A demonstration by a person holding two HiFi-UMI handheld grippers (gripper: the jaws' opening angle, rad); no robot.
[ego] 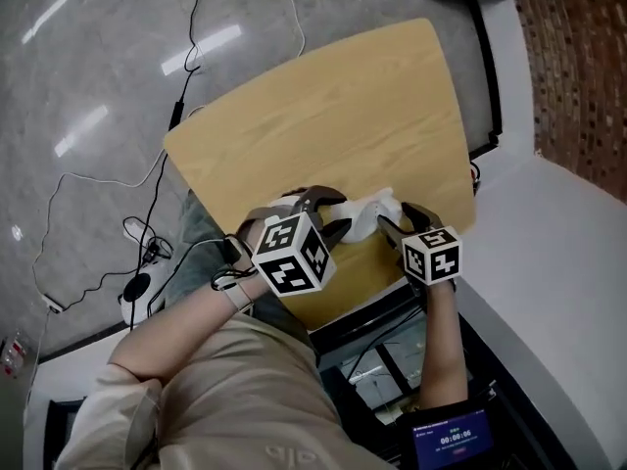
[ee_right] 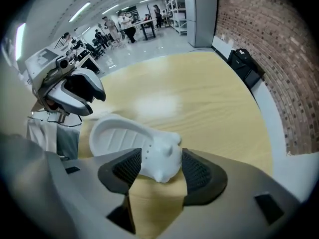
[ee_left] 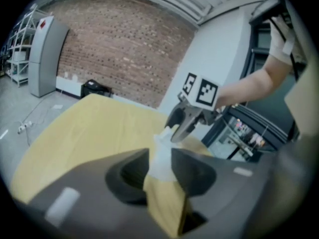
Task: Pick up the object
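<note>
On my left, the left gripper point(ego: 338, 213) hovers at the near edge of the pale wooden table with rounded corners point(ego: 333, 106). Its own view shows the dark jaws spread, with one narrow end of the white moulded plastic piece point(ee_left: 160, 158) standing in the gap. That end sits close against both pads, and I cannot tell whether either one presses on it. The white moulded plastic piece lies on the table close to the near edge, stretched between my two grippers. It has a broad oval part with a ribbed hollow, tapering to a lumpy end. On my right, the right gripper point(ee_right: 157, 166) faces the left one from across the piece. Its ribbed pads are spread wide, the lumpy end lies between them, and the piece rests on the wood.
</note>
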